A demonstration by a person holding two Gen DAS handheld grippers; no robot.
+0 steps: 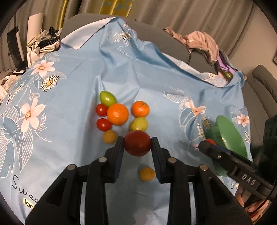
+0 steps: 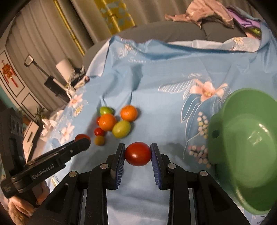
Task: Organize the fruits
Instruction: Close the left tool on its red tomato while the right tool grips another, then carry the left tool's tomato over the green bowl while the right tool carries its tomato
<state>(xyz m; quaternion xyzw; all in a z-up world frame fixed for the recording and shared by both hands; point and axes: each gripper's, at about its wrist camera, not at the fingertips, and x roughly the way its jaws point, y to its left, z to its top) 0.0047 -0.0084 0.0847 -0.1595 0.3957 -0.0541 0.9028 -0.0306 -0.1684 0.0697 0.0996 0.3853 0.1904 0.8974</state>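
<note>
My left gripper [image 1: 137,147] is shut on a large red tomato [image 1: 137,143] above the blue floral cloth [image 1: 69,97]. My right gripper [image 2: 137,153] is shut on another red tomato [image 2: 138,154], left of a green bowl [image 2: 245,148]. The bowl also shows in the left wrist view [image 1: 228,136]. A cluster of fruit lies on the cloth: two oranges [image 1: 117,114] [image 1: 140,109], two green fruits [image 1: 107,98] [image 1: 138,124], two small red tomatoes [image 1: 101,109] [image 1: 103,125] and a small yellow fruit [image 1: 109,137]. Another small yellow fruit [image 1: 147,174] lies under my left gripper.
The cloth covers a grey sofa [image 1: 97,20]. Pink and purple clothes [image 1: 204,43] are heaped at the back right. Clutter [image 1: 43,43] sits at the far left. Curtains [image 1: 173,13] hang behind.
</note>
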